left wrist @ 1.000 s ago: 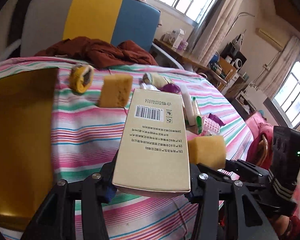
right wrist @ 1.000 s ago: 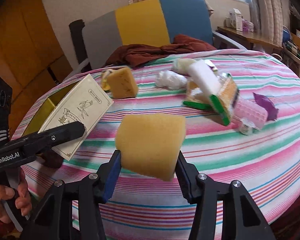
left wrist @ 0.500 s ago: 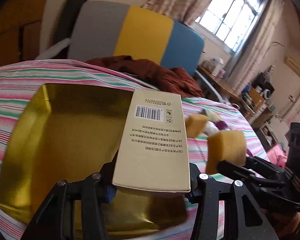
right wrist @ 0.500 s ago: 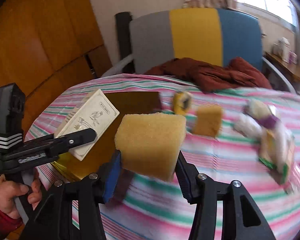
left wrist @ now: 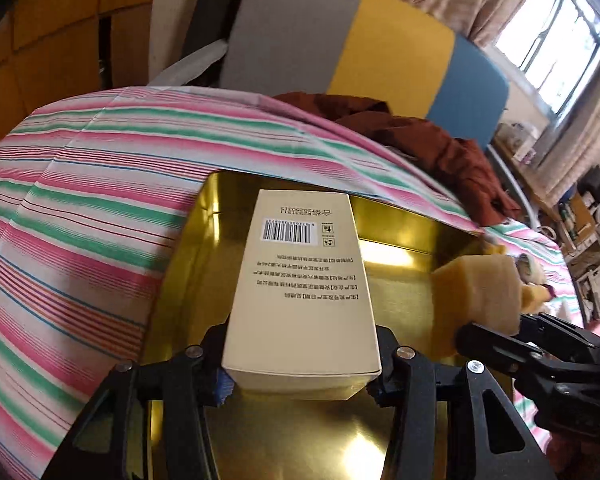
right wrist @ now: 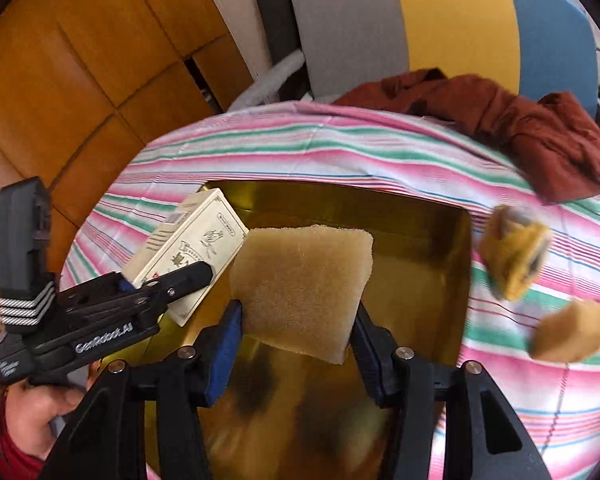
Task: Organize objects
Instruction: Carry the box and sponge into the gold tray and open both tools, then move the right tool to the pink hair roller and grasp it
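While both loads hang over the gold tray (left wrist: 188, 264), the question is simply what lies straight below each tool. Nearest the lens, the left gripper (left wrist: 300, 368) is clamped on the cream carton (left wrist: 300, 292), pads pressing its two long sides, long axis running from six to twelve o'clock with the barcode end far. Beneath it, the tray floor spreads bare, so a straight lowering looks enough. Over at three o'clock, the right gripper (right wrist: 296, 332) squeezes the yellow sponge block (right wrist: 304, 284), also above the tray, on the carton's right flank. I judge the two are close enough that they could bump on release. Farther off at two o'clock on the striped tablecloth (right wrist: 340, 152), another sponge (right wrist: 572, 336) waits outside the tray.
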A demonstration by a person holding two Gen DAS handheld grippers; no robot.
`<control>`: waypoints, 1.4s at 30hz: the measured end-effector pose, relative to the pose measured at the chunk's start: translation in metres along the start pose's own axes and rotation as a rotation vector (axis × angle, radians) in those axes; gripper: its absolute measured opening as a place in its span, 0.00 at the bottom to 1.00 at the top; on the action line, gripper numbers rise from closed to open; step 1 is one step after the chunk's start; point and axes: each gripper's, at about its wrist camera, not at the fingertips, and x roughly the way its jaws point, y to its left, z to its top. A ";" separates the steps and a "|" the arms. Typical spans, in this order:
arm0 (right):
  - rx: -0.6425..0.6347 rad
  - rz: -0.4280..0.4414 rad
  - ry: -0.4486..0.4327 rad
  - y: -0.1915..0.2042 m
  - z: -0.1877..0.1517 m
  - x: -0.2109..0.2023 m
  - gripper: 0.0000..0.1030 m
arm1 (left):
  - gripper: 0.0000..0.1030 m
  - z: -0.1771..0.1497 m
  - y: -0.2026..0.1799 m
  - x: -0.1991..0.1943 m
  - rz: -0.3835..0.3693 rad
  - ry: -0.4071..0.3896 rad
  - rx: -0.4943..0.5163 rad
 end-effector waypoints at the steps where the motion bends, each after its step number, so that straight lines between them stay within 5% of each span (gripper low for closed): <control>1: 0.004 0.001 0.009 0.002 0.004 0.007 0.51 | 0.49 0.001 0.001 0.003 0.006 0.005 -0.007; 7: 0.069 0.044 0.038 -0.005 0.022 0.041 0.54 | 0.50 0.013 0.010 0.016 0.052 0.022 -0.002; 10: 0.104 0.084 0.014 -0.008 0.029 0.050 0.59 | 0.71 0.017 0.014 0.012 0.092 -0.009 -0.034; 13: 0.172 0.143 -0.004 -0.015 0.031 0.053 0.74 | 0.72 0.018 0.024 0.007 0.069 -0.015 -0.113; 18: 0.232 0.185 -0.015 -0.022 0.028 0.044 0.74 | 0.96 0.010 0.030 -0.018 0.035 -0.100 -0.228; 29: 0.155 0.169 -0.132 -0.015 -0.003 -0.030 0.74 | 1.00 -0.016 0.016 -0.068 0.037 -0.285 -0.297; 42: 0.069 0.043 -0.250 -0.032 -0.052 -0.104 0.74 | 1.00 -0.055 -0.032 -0.070 -0.019 -0.252 -0.235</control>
